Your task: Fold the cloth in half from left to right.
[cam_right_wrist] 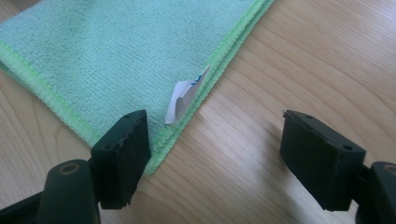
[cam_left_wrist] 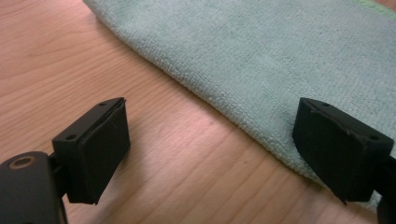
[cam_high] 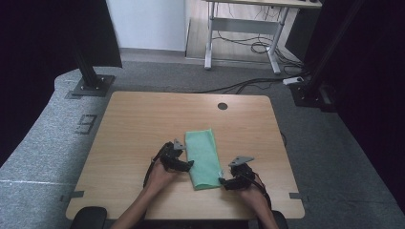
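A green microfibre cloth (cam_high: 203, 157) lies folded in a long strip on the wooden table (cam_high: 143, 124), near its front middle. My left gripper (cam_high: 189, 164) sits at the cloth's left edge, open. In the left gripper view its jaws (cam_left_wrist: 212, 140) stand wide apart, one over bare wood, the other over the edge of the cloth (cam_left_wrist: 261, 51). My right gripper (cam_high: 223, 182) rests at the cloth's near right corner, also open (cam_right_wrist: 219, 149). There the corner of the cloth (cam_right_wrist: 116, 51) lies beside one jaw, and a small white label (cam_right_wrist: 184, 95) sticks out from the hem.
A round cable hole (cam_high: 222, 106) is set in the table's far edge. Behind the table stand a desk frame (cam_high: 243, 28), loose floor cables (cam_high: 248, 83) and a black post on a base plate (cam_high: 88, 71). Grey carpet surrounds the table.
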